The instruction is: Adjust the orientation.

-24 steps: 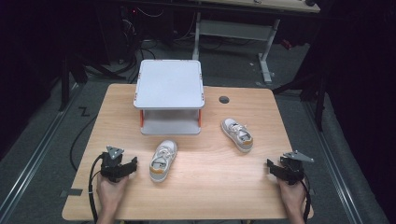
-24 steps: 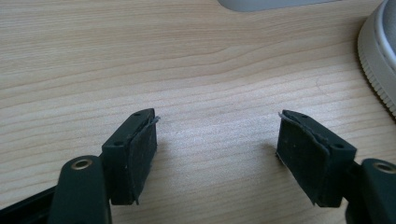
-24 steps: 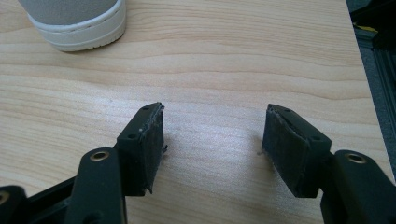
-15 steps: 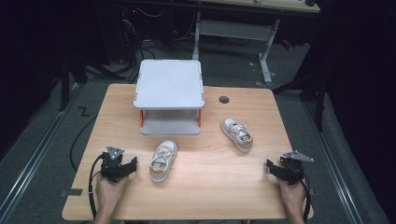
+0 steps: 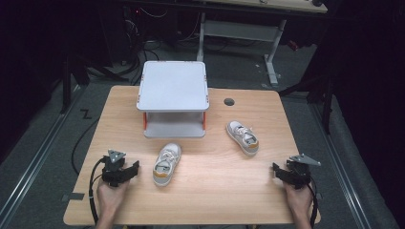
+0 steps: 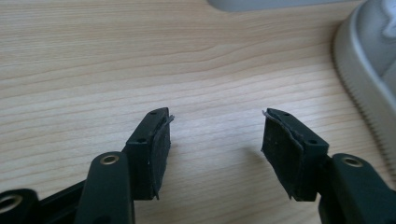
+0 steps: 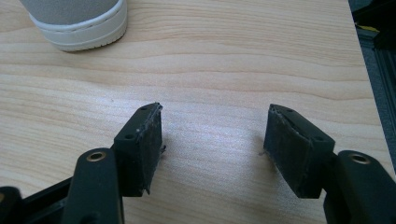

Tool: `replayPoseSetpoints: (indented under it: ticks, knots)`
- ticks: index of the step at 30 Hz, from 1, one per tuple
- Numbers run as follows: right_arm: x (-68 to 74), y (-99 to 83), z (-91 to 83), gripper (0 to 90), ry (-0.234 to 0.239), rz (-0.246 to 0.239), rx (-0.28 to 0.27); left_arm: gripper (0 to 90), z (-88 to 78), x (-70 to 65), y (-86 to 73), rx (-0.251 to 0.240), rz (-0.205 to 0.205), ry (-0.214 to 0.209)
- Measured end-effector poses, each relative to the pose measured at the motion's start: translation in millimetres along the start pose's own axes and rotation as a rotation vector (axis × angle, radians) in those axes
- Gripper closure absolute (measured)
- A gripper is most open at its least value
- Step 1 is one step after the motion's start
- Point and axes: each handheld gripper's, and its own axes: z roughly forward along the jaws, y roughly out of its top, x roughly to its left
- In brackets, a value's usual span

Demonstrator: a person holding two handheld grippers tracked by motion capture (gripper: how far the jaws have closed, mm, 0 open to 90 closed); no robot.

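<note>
Nearest the person: left gripper resting low on the table, fingers spread apart with nothing but bare wood between them. Right gripper likewise down at the near right edge, fingers standing wide, holding nothing.

Taking the small grey shelf as landmark: one shoe lying just in front of the shelf, slightly to its left, toe toward the person, sole on the table, close beside the left gripper but not touching it. In the left gripper view, ribbed grey sole just off to the side of the fingers. Second shoe in front of and to the right of the shelf, well apart from the first, angled, some way ahead of the right gripper; its white-edged end at the top of the right gripper view.

Shelf itself at the far middle of the table, both tiers bare. Small dark hole in the table just right of it.

Judged from this: work at its start. Neither shoe gripped or lifted, nothing placed on the shelf. Likely left: grasping each shoe and, probably, setting the pair on the shelf.
</note>
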Motion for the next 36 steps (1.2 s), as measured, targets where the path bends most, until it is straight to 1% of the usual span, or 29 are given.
replayPoseSetpoints:
  ticks: [2,3,5,8,13,17,18,19,21,22,25,26,27,28,30,32,34,36]
  knots:
    - [0.0,0.0,0.0,37.0,-0.001,0.0,0.0,43.6,-4.2,-1.4,2.3,-0.011,-0.013,-0.022]
    - [0.0,0.0,0.0,37.0,-0.001,0.0,0.0,43.6,-6.8,-2.5,3.7,-0.014,-0.012,-0.033]
    - [0.0,0.0,0.0,37.0,0.0,0.0,0.0,44.7,-11.9,-5.6,6.7,-0.018,-0.008,-0.051]
    - [0.0,0.0,0.0,37.0,-0.001,0.0,0.0,46.6,-19.7,-10.6,10.9,-0.025,0.008,-0.076]
    - [0.0,0.0,0.0,37.0,-0.001,0.0,0.0,47.3,-29.5,-19.6,16.6,-0.044,0.014,-0.106]
    - [0.1,0.0,0.0,37.0,0.0,0.0,0.0,48.0,-35.7,-29.5,20.8,-0.044,0.044,-0.126]
    - [0.1,0.0,0.0,37.0,0.0,0.001,0.0,48.2,-38.2,-35.6,23.0,-0.043,0.055,-0.133]
    - [0.1,0.0,0.0,37.0,0.0,0.001,0.0,48.3,-38.2,-35.6,23.0,-0.043,0.055,-0.133]
    - [0.1,0.0,0.0,37.0,-0.001,0.001,0.0,48.6,-39.9,-41.5,25.3,-0.037,0.066,-0.135]
    - [0.1,0.0,0.0,37.0,-0.002,0.001,0.0,48.8,-40.2,-44.3,26.5,-0.035,0.072,-0.143]
    - [0.1,0.0,0.0,37.0,-0.001,0.001,0.0,49.0,-40.1,-53.0,30.5,-0.023,0.096,-0.152]
    - [0.1,0.0,0.0,37.0,-0.001,0.001,0.0,49.6,-39.1,-58.6,32.9,-0.016,0.114,-0.153]
    - [0.1,0.0,0.0,37.0,-0.001,0.001,0.0,50.1,-39.1,-58.6,32.9,-0.016,0.114,-0.153]
    - [0.1,0.0,0.0,37.0,-0.001,0.001,0.0,50.1,-38.0,-60.8,34.0,-0.01,0.129,-0.155]
    - [0.1,0.0,0.0,37.0,-0.001,0.001,0.0,50.7,-35.1,-65.5,35.0,0.003,0.146,-0.154]
    - [0.1,0.0,0.0,37.0,-0.001,0.001,0.0,51.4,-31.3,-68.8,35.4,0.018,0.162,-0.164]
    - [0.1,0.0,0.0,37.0,-0.001,0.001,0.0,52.8,-27.4,-71.8,34.8,0.022,0.172,-0.172]
    - [0.1,0.0,0.0,37.0,-0.002,0.001,0.0,53.3,-22.8,-73.4,34.3,0.032,0.182,-0.168]
